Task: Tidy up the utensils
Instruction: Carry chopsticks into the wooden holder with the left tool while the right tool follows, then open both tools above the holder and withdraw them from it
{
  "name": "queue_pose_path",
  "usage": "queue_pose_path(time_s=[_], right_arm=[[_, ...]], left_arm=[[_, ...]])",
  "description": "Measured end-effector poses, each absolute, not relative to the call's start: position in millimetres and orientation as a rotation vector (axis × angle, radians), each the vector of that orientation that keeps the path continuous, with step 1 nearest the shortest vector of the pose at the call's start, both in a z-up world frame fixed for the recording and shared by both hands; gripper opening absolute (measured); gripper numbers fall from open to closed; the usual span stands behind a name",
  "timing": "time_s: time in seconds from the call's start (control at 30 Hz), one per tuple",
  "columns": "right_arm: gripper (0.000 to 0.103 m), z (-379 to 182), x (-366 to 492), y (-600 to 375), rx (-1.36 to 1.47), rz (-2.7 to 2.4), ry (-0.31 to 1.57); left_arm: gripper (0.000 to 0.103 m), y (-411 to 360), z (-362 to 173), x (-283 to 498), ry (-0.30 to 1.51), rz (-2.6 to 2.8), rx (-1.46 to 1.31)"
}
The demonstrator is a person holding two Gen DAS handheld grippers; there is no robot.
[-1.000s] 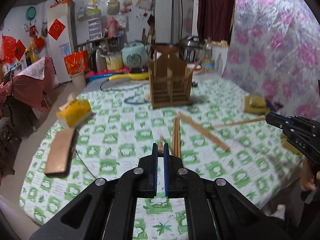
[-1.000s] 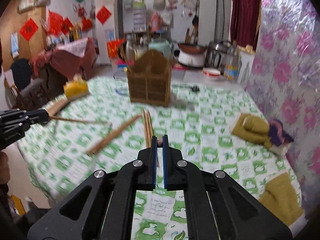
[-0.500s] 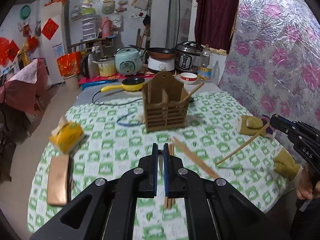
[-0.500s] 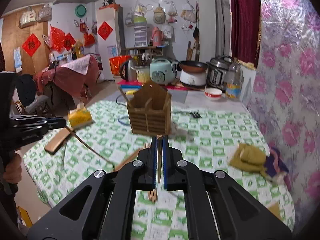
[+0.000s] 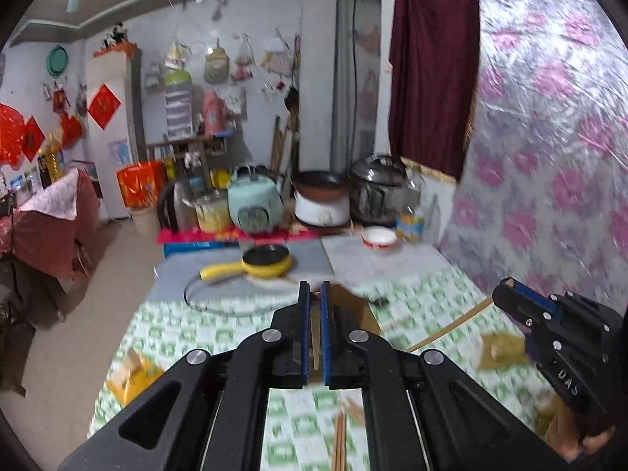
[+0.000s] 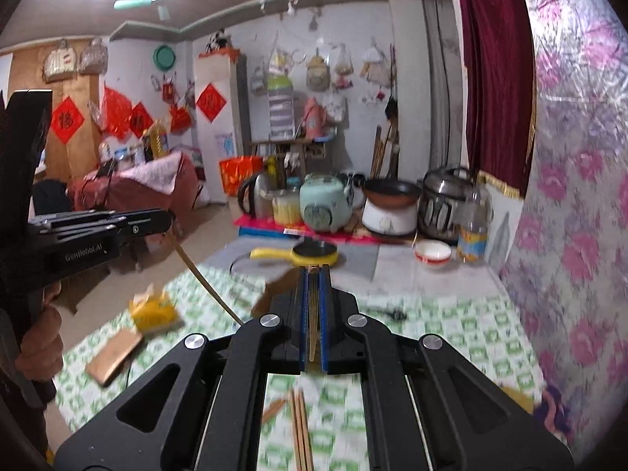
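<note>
My left gripper point(image 5: 313, 287) is shut on a thin wooden chopstick point(image 5: 314, 339) that shows between its blue pads. My right gripper point(image 6: 313, 271) is likewise shut on a chopstick point(image 6: 312, 314). Each gripper appears in the other's view, raised above the table: the right gripper point(image 5: 507, 289) with its stick point(image 5: 447, 331) slanting down-left, the left gripper point(image 6: 167, 222) with its stick point(image 6: 204, 279) hanging down-right. The wooden utensil holder point(image 5: 355, 306) point(image 6: 274, 290) stands just beyond the fingers, mostly hidden. Loose chopsticks point(image 5: 338, 445) point(image 6: 300, 428) lie on the green checked tablecloth below.
A yellow tissue pack point(image 6: 154, 309) and a flat brown board point(image 6: 114, 358) lie at the table's left. A yellow pan point(image 5: 267, 265), a cable, a white bowl point(image 6: 432, 253) and cookers sit at the far end. Yellow cloths point(image 5: 504, 351) lie on the right by the flowered wall.
Both grippers have risen off the table, each carrying a chopstick up. The views now tilt toward the room, and the holder has dropped behind the fingers.
</note>
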State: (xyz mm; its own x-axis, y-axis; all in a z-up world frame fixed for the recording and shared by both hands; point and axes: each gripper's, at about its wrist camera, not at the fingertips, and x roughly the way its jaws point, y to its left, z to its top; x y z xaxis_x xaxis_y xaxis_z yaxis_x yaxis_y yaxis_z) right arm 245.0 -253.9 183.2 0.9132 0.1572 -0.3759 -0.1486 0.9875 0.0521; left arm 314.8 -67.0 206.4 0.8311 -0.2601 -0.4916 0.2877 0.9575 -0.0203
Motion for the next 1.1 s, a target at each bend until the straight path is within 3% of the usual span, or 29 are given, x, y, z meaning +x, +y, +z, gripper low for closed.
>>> queue_pose_path(time_s=[0.2,0.37,0.43,0.47,0.5,0.57,0.73,1.1], right_arm=[[0.006,174.9,302.4,-246.2,0.02,0.139,0.396],[0.007,138.0,346.5,-242.5,0.012,0.159,0.477],[0.009,120.3,356.4,-239.9,0.001,0.161,0.521],[0.013,111.4,360.1,-239.5,-0.005,0.148,0.542],[0.013,108.0,359.6,-239.2,-0.005,0.145,0.547],[0.013,106.6,355.1,-241.4,0.008,0.146,0.541],[0.015,123.7,328.1,-247.7,0.034,0.138,0.507],[0.036,153.0,222.1,-250.0,0.067,0.141,0.422]], left_arm=[[0.006,-78.6,191.0,366.0,0.507,-0.273,0.022],[0.006,-89.0,148.3,398.1,0.544,-0.287,0.039],[0.02,-87.6,130.0,405.5,0.587,-0.28,0.038],[0.036,-84.3,124.9,405.1,0.598,-0.277,0.033],[0.043,-79.5,121.5,403.4,0.598,-0.265,0.028],[0.044,-69.1,120.5,397.3,0.595,-0.244,0.027],[0.061,-43.3,135.2,371.7,0.58,-0.208,-0.007],[0.075,-20.7,151.4,257.1,0.518,-0.143,0.004]])
